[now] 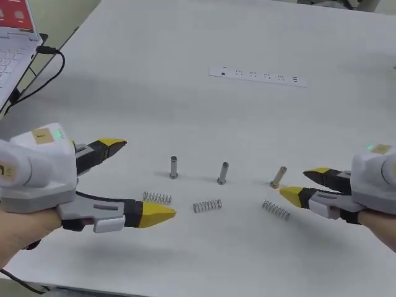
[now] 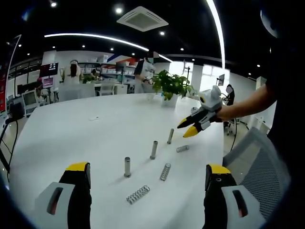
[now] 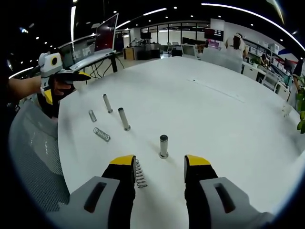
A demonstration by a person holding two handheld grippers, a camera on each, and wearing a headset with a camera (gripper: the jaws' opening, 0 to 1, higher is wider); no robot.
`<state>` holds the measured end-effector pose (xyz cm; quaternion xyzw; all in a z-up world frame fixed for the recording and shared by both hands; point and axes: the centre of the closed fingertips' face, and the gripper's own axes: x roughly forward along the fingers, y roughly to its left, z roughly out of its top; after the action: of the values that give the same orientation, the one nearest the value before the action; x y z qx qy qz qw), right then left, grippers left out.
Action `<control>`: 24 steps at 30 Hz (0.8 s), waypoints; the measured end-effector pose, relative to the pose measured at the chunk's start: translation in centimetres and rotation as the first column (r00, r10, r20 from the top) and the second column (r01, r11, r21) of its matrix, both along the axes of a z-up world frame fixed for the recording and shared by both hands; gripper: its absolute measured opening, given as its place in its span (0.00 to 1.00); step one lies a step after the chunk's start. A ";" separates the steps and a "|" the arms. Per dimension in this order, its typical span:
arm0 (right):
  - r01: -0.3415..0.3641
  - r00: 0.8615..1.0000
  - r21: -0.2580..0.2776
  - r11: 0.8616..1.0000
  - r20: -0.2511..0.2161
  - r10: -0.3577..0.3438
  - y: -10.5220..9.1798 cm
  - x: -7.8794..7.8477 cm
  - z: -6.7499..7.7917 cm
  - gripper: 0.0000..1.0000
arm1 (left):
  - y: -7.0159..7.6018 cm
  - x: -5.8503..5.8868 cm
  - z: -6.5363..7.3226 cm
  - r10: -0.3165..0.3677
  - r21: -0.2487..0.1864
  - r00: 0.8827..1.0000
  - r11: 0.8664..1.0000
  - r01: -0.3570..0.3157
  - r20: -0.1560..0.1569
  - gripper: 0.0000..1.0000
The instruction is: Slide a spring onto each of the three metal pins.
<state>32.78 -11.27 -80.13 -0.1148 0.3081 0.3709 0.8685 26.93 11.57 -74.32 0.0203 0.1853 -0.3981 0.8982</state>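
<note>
Three small metal pins stand up in a row on the white tabletop point(image 1: 185, 111). The left pin point(image 1: 173, 167), the middle pin point(image 1: 223, 173) and the right pin point(image 1: 279, 176) are short, round, grey sticks. In the right gripper view, the nearest one has a little ring near its top.

Three springs lie flat close to the pins. They are thin, silver curls of wire. The left spring point(image 1: 157, 198) is at about 7 o'clock from the left pin. The middle spring point(image 1: 207, 205) is at about 7 o'clock from the middle pin. The right spring point(image 1: 276, 210) is at 6 o'clock from the right pin. No spring is on a pin.

The left hand-held gripper point(image 1: 141, 179) is at 9 o'clock from the row. Its yellow tips are very far apart, and it holds nothing. The right hand-held gripper point(image 1: 302, 182) is at 3 o'clock from the row. Its tips are apart too, but not as far, and it holds nothing. Its lower tip is near the right spring.

Far off at 12 o'clock lies a white power strip point(image 1: 257, 75). A laptop point(image 1: 15, 37) sits at 10 o'clock.
</note>
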 end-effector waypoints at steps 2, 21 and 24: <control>-0.002 1.000 0.000 1.000 -0.004 0.002 0.0 -0.4 0.0 0.38 | 0.0 0.0 0.0 0.001 -0.001 1.000 1.000 -0.001 0.001 0.98; -0.086 0.996 -0.031 0.996 0.000 0.086 0.8 -1.9 -0.2 0.34 | 0.2 0.1 0.0 0.007 -0.003 1.000 1.000 -0.007 0.002 0.98; -0.110 0.994 -0.046 0.993 -0.010 0.109 1.0 -2.2 -0.7 0.33 | 0.2 0.0 -0.1 0.008 0.000 1.000 1.000 -0.008 -0.001 0.98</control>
<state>30.55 -10.32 -80.80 -0.1504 0.3130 0.4111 0.8428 26.96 11.80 -74.39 0.0195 0.1856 -0.3946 0.8997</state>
